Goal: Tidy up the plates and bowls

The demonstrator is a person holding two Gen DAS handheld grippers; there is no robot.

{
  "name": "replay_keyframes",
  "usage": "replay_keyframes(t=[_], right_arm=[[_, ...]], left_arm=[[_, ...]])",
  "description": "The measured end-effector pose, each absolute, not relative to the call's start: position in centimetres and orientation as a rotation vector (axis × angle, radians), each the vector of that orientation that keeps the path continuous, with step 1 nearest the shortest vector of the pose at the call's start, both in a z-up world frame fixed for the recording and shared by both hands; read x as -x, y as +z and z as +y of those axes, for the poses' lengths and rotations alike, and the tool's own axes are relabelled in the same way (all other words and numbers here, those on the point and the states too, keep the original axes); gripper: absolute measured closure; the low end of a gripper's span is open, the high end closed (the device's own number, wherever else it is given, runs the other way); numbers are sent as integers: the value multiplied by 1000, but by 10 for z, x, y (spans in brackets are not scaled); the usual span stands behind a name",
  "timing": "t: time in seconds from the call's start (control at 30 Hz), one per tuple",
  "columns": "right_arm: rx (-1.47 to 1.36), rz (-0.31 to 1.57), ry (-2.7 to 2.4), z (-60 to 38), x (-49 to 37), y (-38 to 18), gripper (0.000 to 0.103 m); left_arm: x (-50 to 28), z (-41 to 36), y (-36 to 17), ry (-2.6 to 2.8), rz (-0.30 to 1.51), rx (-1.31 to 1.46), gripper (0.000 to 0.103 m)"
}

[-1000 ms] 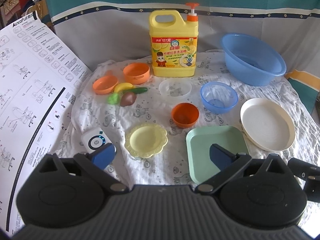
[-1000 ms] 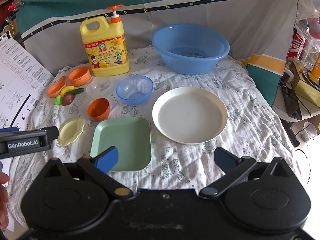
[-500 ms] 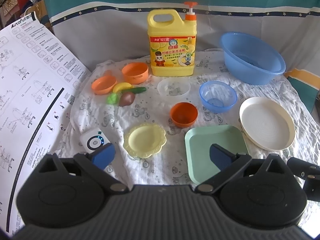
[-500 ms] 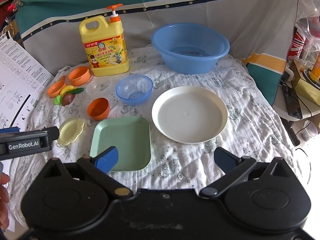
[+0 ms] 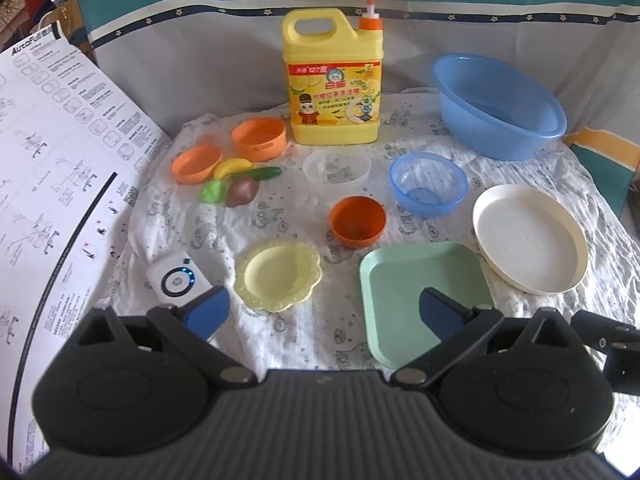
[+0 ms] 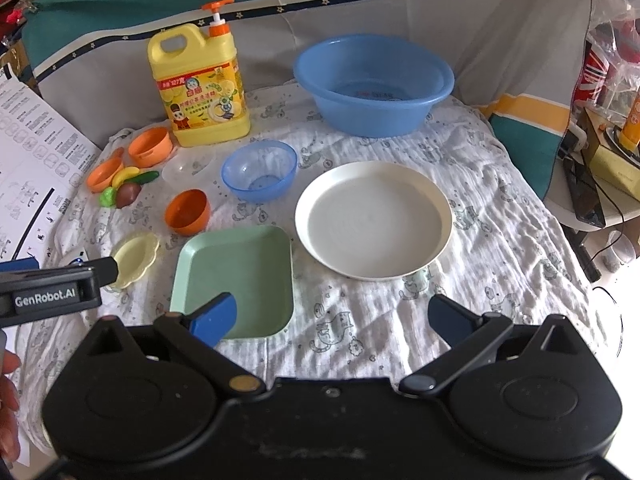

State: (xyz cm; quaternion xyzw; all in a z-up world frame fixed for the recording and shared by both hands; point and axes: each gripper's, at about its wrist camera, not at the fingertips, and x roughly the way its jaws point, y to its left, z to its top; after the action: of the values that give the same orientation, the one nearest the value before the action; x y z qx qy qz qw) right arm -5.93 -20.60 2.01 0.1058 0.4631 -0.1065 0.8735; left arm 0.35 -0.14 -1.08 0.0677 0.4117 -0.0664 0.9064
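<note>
While both tongs were held spread and empty over the near edge of the counter (image 6: 500,240), nothing was gripped. The green square plate (image 5: 424,292) was taken as landmark: it lay directly ahead of the left tongs (image 5: 320,314), partly under the right-hand finger, and ahead-left of the right tongs (image 6: 332,318). The white round plate (image 6: 374,220) was seen just right of it, nearer the right tongs. The yellow scalloped dish (image 5: 278,276) lay left of it, nearer the left tongs. The orange bowl (image 5: 357,222) and blue bowl (image 5: 428,184) sat beyond it, apart. Stacking was judged not yet begun.
</note>
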Motion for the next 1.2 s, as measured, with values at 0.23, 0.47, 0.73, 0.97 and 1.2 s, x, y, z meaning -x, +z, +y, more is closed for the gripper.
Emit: replay_keyframes(t=[0.23, 0.47, 0.73, 0.97, 1.2], right_arm=[[-240, 950, -201, -231, 55, 5, 0], [-244, 938, -301, -277, 41, -14, 0], [-356, 952, -364, -346, 6, -47, 0], [-356, 985, -347, -363, -20, -73, 22], [-383, 1024, -333, -371, -34, -100, 74]], left_arm=[[-1, -19, -19, -241, 802, -101, 0], [-14, -65, -31, -334, 828, -195, 0], [-50, -124, -42, -405, 826, -258, 0], [-86, -163, -71, -443, 899, -277, 9], [-104, -183, -92, -459, 936, -313, 22]])
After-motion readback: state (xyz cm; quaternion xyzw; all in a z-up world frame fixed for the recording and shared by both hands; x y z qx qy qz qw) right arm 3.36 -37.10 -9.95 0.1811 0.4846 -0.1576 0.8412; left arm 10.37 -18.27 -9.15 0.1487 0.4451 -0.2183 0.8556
